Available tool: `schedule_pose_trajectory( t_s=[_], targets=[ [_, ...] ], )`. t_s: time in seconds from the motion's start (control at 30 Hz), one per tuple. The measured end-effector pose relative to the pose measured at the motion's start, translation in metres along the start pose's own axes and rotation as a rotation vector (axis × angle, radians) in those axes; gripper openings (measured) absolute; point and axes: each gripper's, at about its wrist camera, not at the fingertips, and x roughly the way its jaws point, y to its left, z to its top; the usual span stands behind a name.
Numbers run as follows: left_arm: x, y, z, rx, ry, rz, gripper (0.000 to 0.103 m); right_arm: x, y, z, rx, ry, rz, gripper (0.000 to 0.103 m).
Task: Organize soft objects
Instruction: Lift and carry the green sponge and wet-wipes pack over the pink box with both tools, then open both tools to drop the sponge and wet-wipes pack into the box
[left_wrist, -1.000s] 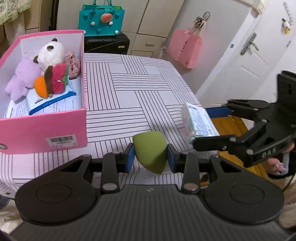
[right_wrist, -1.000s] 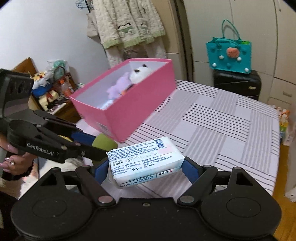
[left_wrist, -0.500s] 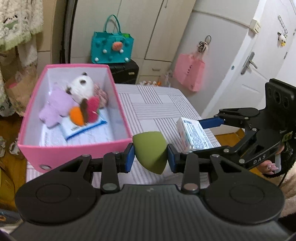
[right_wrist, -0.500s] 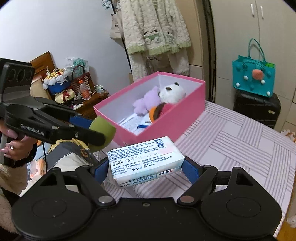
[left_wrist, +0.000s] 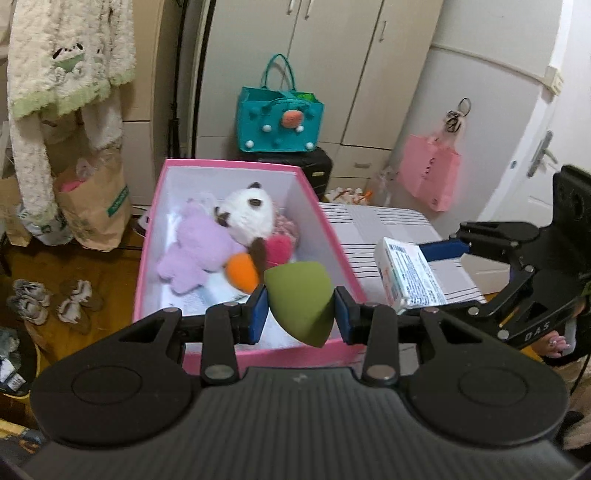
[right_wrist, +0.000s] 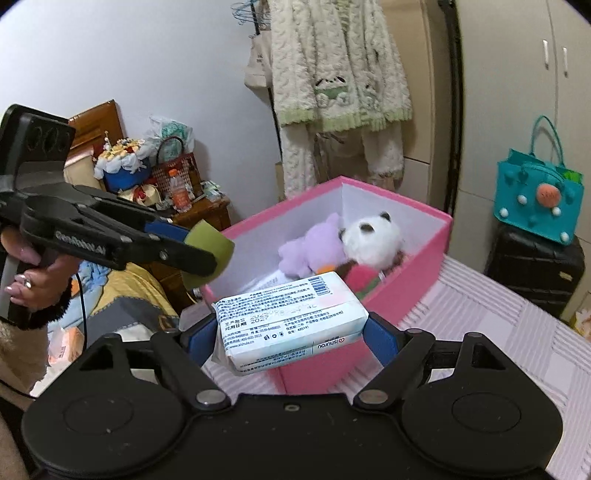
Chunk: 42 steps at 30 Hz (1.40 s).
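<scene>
My left tool (left_wrist: 301, 314) grips a green sponge (left_wrist: 300, 301) above the near end of the pink box (left_wrist: 243, 236); my right tool (right_wrist: 290, 338) clamps a wrapped tissue pack (right_wrist: 291, 325) just beside that box, over the striped table (right_wrist: 498, 332). Plush toys (left_wrist: 221, 236) lie inside.

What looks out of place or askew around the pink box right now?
Nothing stands out. The pink box sits upright, toys inside; the green sponge and tissue pack are held squarely, neither dropped nor crushed.

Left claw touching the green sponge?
Touching. Left wrist view: the left claw has both blue pads pressed against the green sponge.
</scene>
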Motion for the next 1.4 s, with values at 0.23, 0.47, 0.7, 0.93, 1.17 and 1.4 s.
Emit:
schedule_pose_trajectory(
  t_s=[0.23, 0.47, 0.7, 0.93, 1.17, 1.4],
  targets=[
    [0.032, 0.024, 0.017, 0.079, 0.039, 0.149, 0.037, 0.048, 0.001, 0.022, -0.029, 0.021, 0.040, 0.086],
    [0.066, 0.042, 0.030, 0.134, 0.154, 0.162, 0.037, 0.089, 0.002, 0.039, -0.081, 0.097, -0.012, 0.086],
    [0.095, 0.061, 0.049, 0.092, 0.126, 0.161, 0.037, 0.111, -0.009, 0.060, -0.148, 0.085, -0.147, 0.086],
    [0.127, 0.071, 0.054, 0.047, 0.199, 0.116, 0.038, 0.135, -0.028, 0.061, -0.134, 0.190, -0.176, 0.087],
    [0.134, 0.070, 0.056, 0.034, 0.197, 0.118, 0.038, 0.150, -0.022, 0.057, -0.207, 0.226, -0.259, 0.087],
    [0.135, 0.056, 0.049, 0.065, 0.181, 0.151, 0.050, 0.144, -0.022, 0.055, -0.215, 0.200, -0.322, 0.089]
  ],
)
